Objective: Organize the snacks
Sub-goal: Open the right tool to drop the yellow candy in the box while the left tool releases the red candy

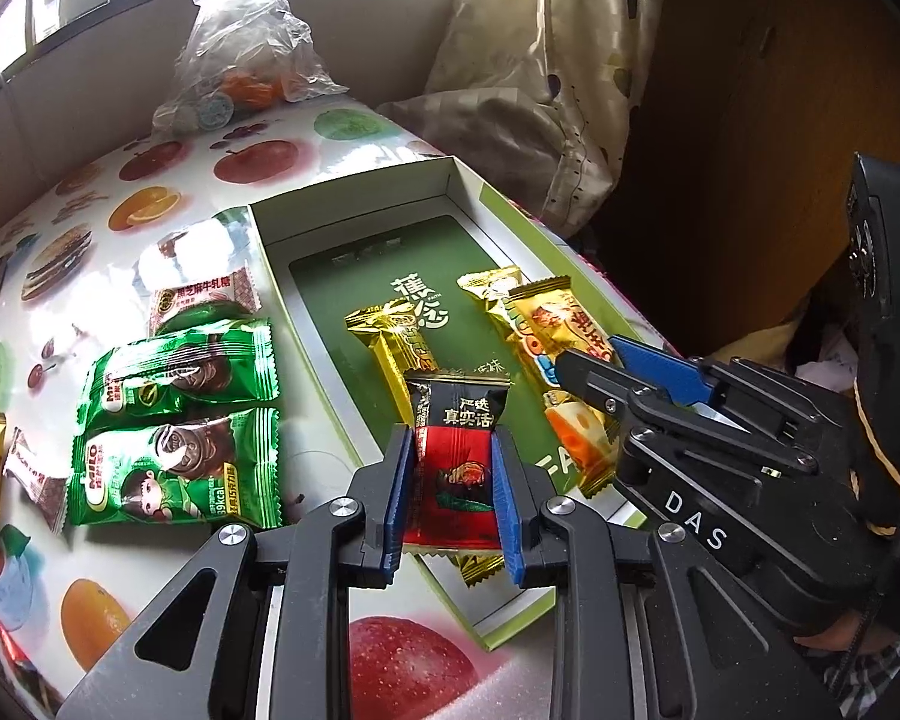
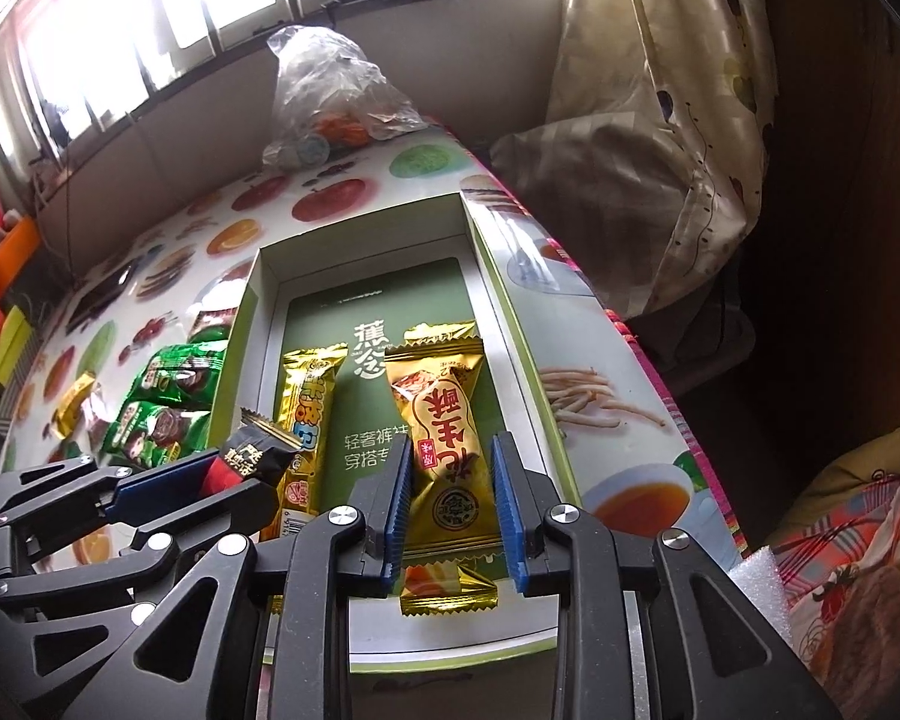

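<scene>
Two grippers: both angled down over the shallow box (image 1: 360, 222), side by side, each with one wrapped snack between its jaws.
Left gripper (image 1: 453, 498): jaws closed on a red-and-black candy (image 1: 453, 468), pads pressed to both sides; held over the near end of the box, probably about to be set in.
Right gripper (image 2: 450, 504): straddles a gold peanut candy (image 2: 444, 438). Right pad shows a gap, left pad sits close; likely a loose hold, or a release with the candy lying in the box. No firm grip visible.
Box contents: gold bar (image 2: 303, 420) lying lengthwise beside the peanut candy; another gold wrapper under it. Lengthwise rows look deliberate, for neatness.
Still outside: two green Milo packs (image 1: 180, 420), a pink-white candy (image 1: 201, 297), small pieces at the table's left edge.
Surface: glossy fruit-print tablecloth (image 1: 150, 168); box near its right edge.
Room: clear plastic bag (image 1: 240, 54) at the far end, window behind, patterned curtain (image 1: 546, 60) to the right.
</scene>
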Action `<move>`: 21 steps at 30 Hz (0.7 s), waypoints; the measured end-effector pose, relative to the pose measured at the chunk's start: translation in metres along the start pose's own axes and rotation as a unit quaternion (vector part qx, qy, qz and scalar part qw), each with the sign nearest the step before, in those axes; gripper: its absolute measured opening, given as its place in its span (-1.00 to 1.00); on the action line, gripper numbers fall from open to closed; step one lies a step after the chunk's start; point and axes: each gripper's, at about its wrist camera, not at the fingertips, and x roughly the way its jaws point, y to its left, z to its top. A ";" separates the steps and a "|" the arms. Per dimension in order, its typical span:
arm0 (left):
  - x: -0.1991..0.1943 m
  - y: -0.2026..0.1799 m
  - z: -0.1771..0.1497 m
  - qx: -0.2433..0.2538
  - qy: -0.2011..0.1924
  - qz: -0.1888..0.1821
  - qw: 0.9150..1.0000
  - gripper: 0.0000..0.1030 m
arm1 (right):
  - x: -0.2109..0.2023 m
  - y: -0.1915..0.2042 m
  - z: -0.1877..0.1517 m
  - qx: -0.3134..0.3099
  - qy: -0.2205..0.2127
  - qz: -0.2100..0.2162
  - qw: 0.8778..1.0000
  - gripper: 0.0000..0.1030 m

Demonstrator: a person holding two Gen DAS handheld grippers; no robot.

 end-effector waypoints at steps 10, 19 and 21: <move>0.000 0.000 -0.001 -0.001 0.003 -0.002 1.000 -0.40 | -0.003 -0.001 -0.001 0.008 -0.002 -0.001 1.000 -0.42; -0.010 0.003 -0.003 -0.004 -0.011 0.003 1.000 -0.21 | -0.009 -0.002 0.000 0.016 -0.009 0.002 1.000 -0.35; -0.014 0.003 -0.004 -0.003 -0.015 0.004 1.000 -0.20 | -0.011 -0.001 0.000 0.016 -0.011 0.001 1.000 -0.34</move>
